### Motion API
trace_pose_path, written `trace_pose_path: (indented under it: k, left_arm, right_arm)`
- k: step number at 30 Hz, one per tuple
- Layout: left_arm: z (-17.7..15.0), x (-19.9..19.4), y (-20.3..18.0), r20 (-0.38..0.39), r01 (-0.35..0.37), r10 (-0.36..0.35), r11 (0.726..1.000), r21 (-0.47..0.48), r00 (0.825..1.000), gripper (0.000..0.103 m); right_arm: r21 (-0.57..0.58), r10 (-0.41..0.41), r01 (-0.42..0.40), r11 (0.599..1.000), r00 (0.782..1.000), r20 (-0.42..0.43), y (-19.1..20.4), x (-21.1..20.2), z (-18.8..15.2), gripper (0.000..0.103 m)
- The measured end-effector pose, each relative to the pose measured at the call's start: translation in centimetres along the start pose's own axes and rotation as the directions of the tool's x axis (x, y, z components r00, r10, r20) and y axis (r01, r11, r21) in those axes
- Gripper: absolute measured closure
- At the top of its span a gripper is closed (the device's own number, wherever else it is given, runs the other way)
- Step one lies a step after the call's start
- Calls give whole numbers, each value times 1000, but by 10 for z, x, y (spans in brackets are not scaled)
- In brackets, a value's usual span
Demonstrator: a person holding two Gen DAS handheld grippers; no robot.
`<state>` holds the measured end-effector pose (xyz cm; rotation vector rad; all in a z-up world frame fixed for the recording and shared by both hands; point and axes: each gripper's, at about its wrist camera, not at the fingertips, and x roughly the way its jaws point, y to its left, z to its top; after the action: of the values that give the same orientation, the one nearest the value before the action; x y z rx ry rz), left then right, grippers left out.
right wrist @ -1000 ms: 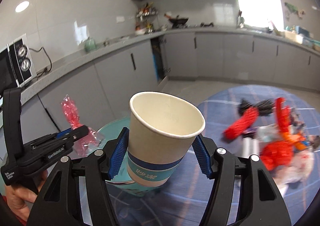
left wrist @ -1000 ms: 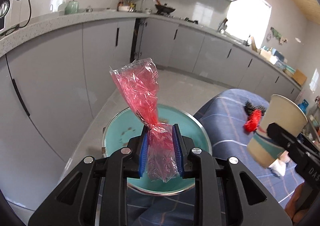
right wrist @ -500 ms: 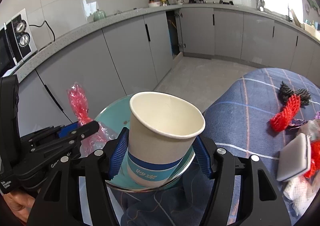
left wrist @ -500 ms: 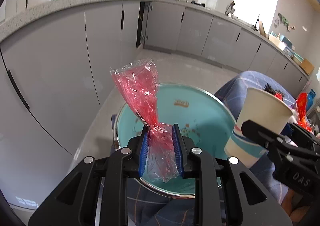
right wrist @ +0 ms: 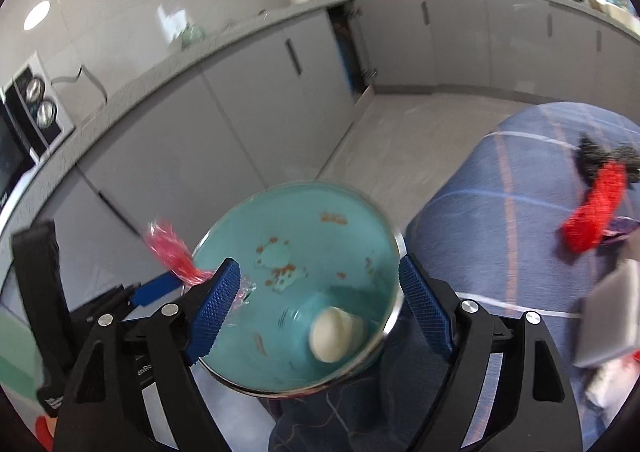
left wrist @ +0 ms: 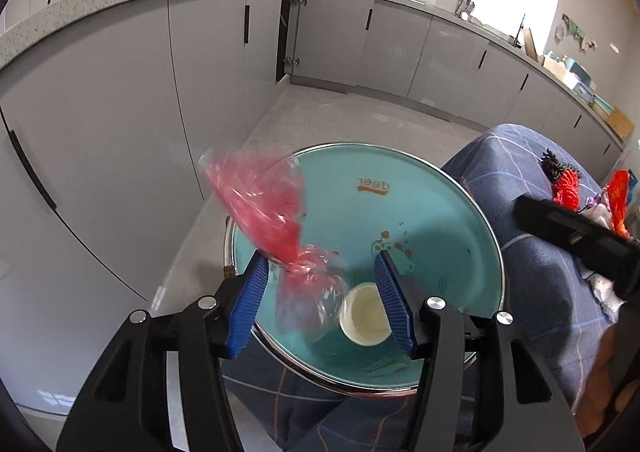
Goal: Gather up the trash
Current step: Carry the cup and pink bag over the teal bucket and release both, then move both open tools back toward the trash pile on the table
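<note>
The left gripper [left wrist: 322, 294] is holding its blue fingers [left wrist: 248, 304] wide apart. The crinkly red see-through plastic bag [left wrist: 276, 228] is blurry and hanging between them, above the big round teal bin [left wrist: 460, 211]. It looks like it is falling loose, though it may be brushing the left pad; the blur makes that hard to tell.

The right gripper [right wrist: 320, 312] is also holding its fingers wide apart, with nothing between them. The white paper cup [right wrist: 332, 338] is lying down inside the teal bin, near the bottom.

The bag looks very light, thin and floppy. It will probably float down slowly and could catch on the bin's rim. If it needs picking up again, the twisted, scrunched middle is the best spot to pinch, because the flat parts are slippery. The cup is light too, and it squashes easily.

More trash is sitting on the blue checked cloth [right wrist: 500, 211], like a red mesh net [right wrist: 596, 207] and a black fuzzy thing [right wrist: 600, 155].
</note>
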<state>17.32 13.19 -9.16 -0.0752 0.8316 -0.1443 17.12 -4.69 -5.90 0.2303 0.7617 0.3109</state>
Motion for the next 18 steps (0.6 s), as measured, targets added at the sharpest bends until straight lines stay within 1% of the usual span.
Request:
trace_pose_path:
  k: [3, 6, 8, 10, 12, 18]
  left_arm:
    - [-1, -3, -2, 13, -17, 17, 1000, -4, 1000, 36]
    - [-3, -6, -8, 21, -31, 31, 999, 8, 999, 34]
    - [-4, -10, -14, 33, -55, 55, 998, 27, 998, 33]
    - [-5, -17, -23, 61, -104, 100, 993, 57, 993, 26]
    - [-5, -26, -31, 90, -132, 125, 988, 79, 988, 23]
    - [-7, -41, -45, 113, -145, 135, 986, 84, 984, 16]
  right_arm:
    - [6, -28, 27, 1000, 998, 52, -4, -21, -6, 22]
    - [-7, -58, 59, 998, 993, 101, -5, -38, -13, 22]
    - [-25, -76, 80, 996, 990, 123, -4, -46, -17, 22]
    - [-30, -89, 95, 995, 986, 139, -7, -54, -19, 22]
    - [-33, -109, 116, 993, 979, 170, -10, -66, -21, 22]
    - [-17, -148, 156, 988, 965, 218, -21, -89, -30, 22]
